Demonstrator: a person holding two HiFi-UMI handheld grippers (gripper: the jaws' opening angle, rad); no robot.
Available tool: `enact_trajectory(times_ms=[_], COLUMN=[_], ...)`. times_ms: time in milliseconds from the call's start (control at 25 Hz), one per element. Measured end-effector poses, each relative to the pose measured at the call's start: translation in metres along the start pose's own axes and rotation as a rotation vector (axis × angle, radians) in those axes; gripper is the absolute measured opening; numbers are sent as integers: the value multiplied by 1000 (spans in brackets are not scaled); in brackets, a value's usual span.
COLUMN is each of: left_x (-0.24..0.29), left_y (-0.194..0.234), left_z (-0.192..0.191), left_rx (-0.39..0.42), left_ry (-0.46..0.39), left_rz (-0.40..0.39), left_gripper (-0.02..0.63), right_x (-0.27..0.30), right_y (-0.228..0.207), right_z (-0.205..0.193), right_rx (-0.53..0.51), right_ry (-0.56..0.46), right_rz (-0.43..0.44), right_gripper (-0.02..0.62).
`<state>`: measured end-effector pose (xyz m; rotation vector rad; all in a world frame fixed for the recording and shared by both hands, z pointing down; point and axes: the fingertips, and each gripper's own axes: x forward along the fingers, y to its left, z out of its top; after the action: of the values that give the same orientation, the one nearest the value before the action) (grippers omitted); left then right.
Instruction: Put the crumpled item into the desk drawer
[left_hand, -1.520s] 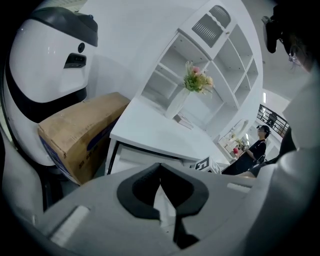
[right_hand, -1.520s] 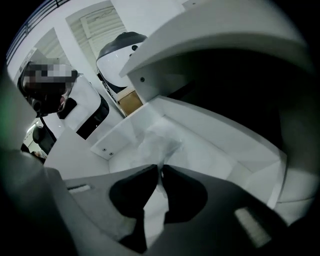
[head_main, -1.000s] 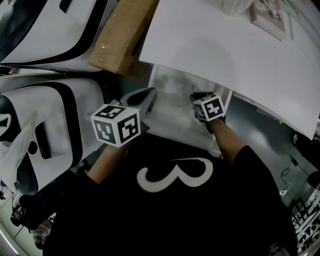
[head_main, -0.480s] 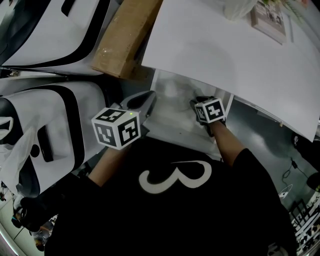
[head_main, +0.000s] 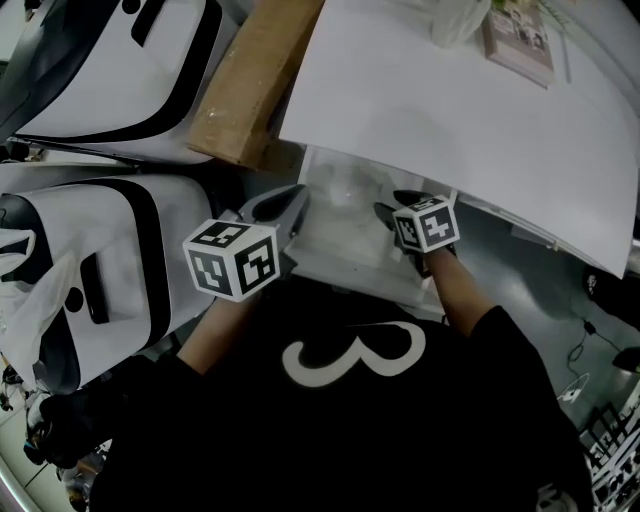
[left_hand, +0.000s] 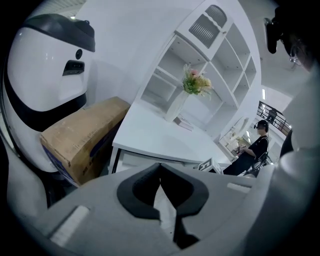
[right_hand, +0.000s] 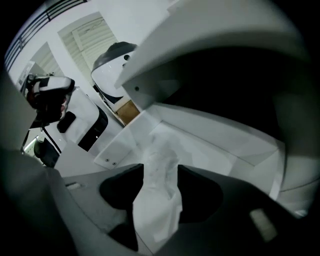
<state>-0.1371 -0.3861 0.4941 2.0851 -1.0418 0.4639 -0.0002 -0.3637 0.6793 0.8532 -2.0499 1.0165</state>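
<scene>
Open drawer (head_main: 340, 245), pulled out from under the white desk (head_main: 450, 110). Right tongs (right_hand: 160, 167) over the drawer, pointing down into it, jaws wide apart and just opened. Crumpled white paper (right_hand: 156, 195) between the two jaws, loose and not squeezed, with its far end over the drawer's white floor. Hard to tell whether touching the floor or not.

Left tongs (left_hand: 160, 166) by the drawer's left edge, jaws closed tip to tip, gripping nothing.

Brown cardboard box (head_main: 255, 75) just beside the desk, closed up, inside hidden. A thin plastic bag (head_main: 460, 15) and a flat book (head_main: 520, 35) at the far end of the desk top. White shelves (left_hand: 220, 55) behind the desk, with a bunch of flowers (left_hand: 195, 85) on one shelf.
</scene>
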Motion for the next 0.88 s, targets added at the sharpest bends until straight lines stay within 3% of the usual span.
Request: enact_trajectory(times_ms=[280,400,520,720,880], left_x=[-16,-23,-32,-55,-78], left_y=[-47,-72,-96,-141,-177], left_z=[11,12,16,23,29], left_rx=[33,45,59,95,162], left_ry=[-51,-75,-105,-155,-199], left_rz=[-46,-74,-105,-160,-203], left_gripper=[11,11,11,11,11], right_x=[-93,-141,-183,-250,-294], right_y=[41,60,72,99,125], right_z=[40,62,77,90,92], right_rx=[-55,26,57,25,-83], right_ry=[-169,-313,-429,-573,-643], right_rz=[102,190,224,293,315], right_gripper=[198,116,41,3,3])
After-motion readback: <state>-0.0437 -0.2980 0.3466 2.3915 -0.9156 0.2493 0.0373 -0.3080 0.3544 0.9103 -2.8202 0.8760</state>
